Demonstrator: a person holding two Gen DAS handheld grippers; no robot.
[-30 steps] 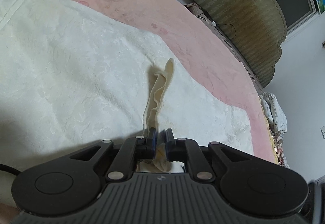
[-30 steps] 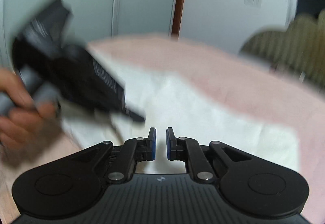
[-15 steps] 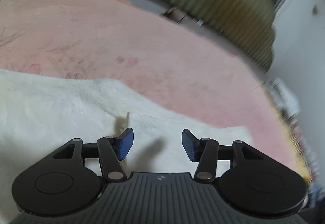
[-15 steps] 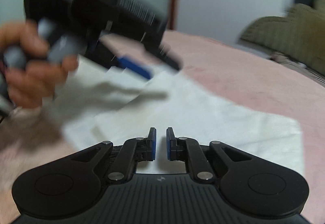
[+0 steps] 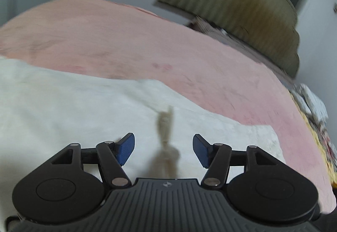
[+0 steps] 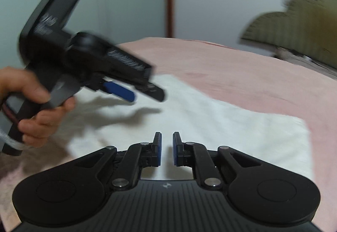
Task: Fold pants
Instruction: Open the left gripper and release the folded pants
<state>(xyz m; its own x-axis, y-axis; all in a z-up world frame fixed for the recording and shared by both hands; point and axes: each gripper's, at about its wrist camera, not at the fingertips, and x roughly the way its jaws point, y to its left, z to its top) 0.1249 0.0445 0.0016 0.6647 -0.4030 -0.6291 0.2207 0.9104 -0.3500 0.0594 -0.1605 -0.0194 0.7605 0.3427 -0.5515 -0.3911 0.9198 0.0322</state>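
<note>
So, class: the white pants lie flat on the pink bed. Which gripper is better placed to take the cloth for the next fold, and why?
Probably the left. The left gripper hangs over the pants, jaws opening and empty. The right gripper is shut, holding nothing.

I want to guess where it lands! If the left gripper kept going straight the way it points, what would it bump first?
Probably the white pants on the pink bed. The left gripper, jaws opening and empty, tilts down toward them.

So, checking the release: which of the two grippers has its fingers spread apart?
The left gripper: its blue-padded fingers are opening, nothing between them. The right gripper is shut.
</note>
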